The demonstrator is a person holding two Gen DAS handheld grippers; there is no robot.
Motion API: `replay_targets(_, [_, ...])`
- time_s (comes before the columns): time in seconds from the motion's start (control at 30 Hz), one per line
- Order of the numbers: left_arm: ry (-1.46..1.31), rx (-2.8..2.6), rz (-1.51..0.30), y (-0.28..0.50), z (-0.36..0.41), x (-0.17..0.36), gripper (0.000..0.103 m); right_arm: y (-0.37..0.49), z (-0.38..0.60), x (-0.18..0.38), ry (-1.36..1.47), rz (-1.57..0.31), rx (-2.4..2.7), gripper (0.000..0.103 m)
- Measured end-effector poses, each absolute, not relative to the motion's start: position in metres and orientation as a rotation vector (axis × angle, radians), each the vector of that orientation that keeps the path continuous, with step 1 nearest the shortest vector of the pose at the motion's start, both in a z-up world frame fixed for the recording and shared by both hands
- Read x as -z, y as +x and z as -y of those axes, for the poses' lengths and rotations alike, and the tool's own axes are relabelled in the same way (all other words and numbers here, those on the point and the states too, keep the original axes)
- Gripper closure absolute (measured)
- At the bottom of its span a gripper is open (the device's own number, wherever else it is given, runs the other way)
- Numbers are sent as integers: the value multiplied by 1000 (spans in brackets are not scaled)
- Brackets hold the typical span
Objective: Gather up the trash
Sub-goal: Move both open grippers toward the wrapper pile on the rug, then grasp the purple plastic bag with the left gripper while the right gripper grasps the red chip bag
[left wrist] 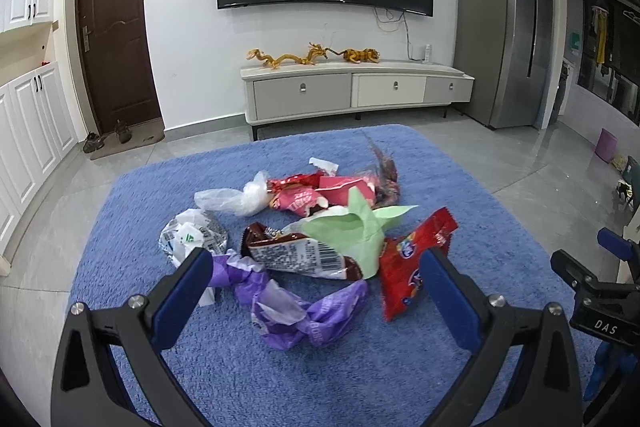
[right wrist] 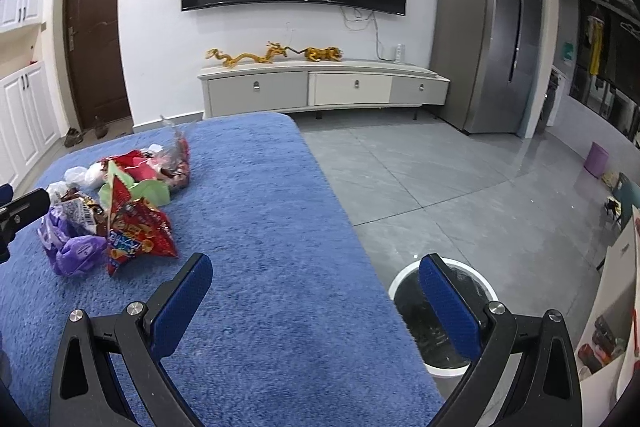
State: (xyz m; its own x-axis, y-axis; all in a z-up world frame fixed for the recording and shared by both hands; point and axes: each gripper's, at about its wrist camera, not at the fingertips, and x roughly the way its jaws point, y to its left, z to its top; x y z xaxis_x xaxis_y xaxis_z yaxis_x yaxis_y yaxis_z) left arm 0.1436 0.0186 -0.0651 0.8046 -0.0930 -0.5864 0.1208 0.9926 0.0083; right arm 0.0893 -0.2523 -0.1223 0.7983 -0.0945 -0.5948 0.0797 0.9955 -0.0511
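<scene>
A heap of trash lies on the blue fuzzy cover (left wrist: 280, 379): a purple crumpled bag (left wrist: 308, 311), a brown snack wrapper (left wrist: 296, 251), a red snack packet (left wrist: 408, 267), green paper (left wrist: 352, 231), pink-red wrappers (left wrist: 316, 195) and a clear plastic bag (left wrist: 228, 201). My left gripper (left wrist: 316, 267) hovers open just before the heap, with the purple bag and brown wrapper between its fingers' line of sight. My right gripper (right wrist: 316, 271) is open and empty over the cover's right edge. A white bin (right wrist: 440, 315) with a black liner stands on the floor below it. The heap (right wrist: 120, 219) sits far left there.
The right gripper's body (left wrist: 592, 291) shows at the right edge of the left wrist view. Grey tiled floor (right wrist: 440, 187) surrounds the covered surface. A TV cabinet (left wrist: 356, 91), wall TV, fridge (right wrist: 488, 35) and brown door (left wrist: 116, 35) line the far wall. A purple stool (right wrist: 596, 157) stands far right.
</scene>
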Motion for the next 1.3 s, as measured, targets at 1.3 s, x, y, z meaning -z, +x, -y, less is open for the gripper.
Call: replay_targets(1.3, [-42,149,-746,135,-98,97,13,150,161,121,-30,-711,-367,32])
